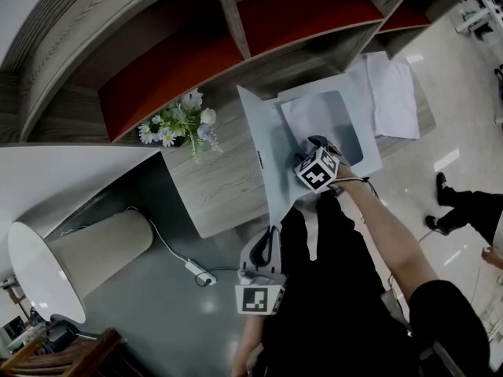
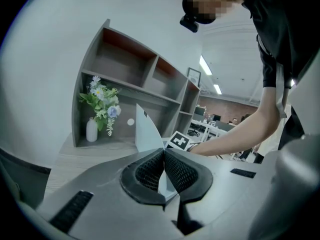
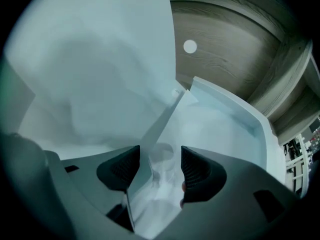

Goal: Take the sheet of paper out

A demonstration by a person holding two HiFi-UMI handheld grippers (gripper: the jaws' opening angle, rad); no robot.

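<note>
Grip status: left gripper (image 2: 163, 171) jaws together on folder cover (image 2: 147, 134) edge — keeps folder (image 1: 365, 151) open. Right gripper (image 3: 160, 166) jaws wide apart, straddling sheet of paper (image 3: 155, 204) inside folder — not clamped, staged for pull-out.

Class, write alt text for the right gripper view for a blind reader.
Right gripper, jaws apart, reaches into an open pale folder, a thin sheet edge standing between the jaws. The raised folder cover fills the left; wooden shelving behind.

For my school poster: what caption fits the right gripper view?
Open right gripper reaches into a pale folder, a thin edge between its spread jaws, wooden shelf behind.
</note>
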